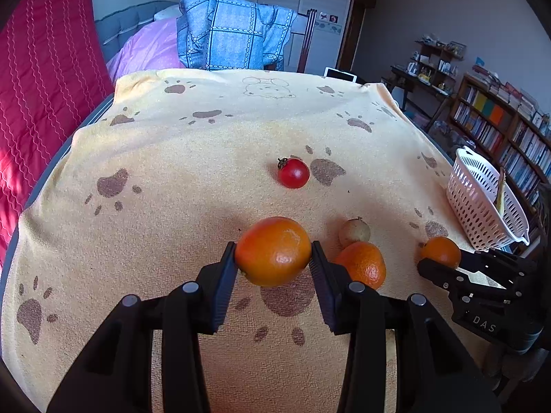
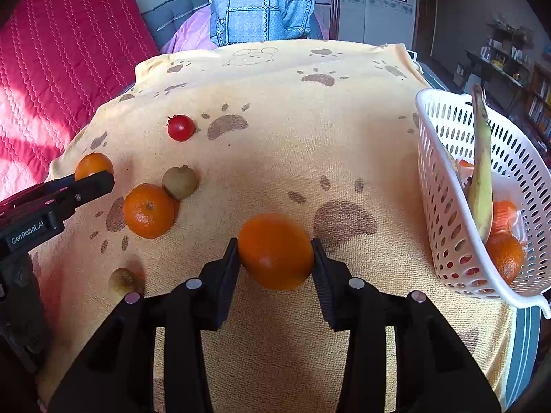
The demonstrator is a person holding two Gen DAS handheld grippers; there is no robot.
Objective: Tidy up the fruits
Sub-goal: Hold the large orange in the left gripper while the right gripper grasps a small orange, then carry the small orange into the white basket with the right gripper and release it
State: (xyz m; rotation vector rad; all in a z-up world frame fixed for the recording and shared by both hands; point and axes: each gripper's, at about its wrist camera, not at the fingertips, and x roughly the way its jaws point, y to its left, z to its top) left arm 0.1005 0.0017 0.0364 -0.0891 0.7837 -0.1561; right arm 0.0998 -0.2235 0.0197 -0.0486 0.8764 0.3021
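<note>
Orange mandarin (image 2: 275,251) pinched between right fingers (image 2: 318,265); reddish orange (image 1: 273,251) between left fingers (image 1: 318,261).

Left wrist camera sits right behind its own fingers (image 1: 227,275), looking forward and steeply down across the towel-covered tabletop (image 1: 193,158) toward the blue pillow (image 1: 234,34) at the far end. Right wrist camera does the same from further right, close beside the white basket (image 2: 447,179). Both views share the cherry tomato (image 1: 293,172), the loose mandarin (image 2: 148,210) and each other's gripper.
</note>
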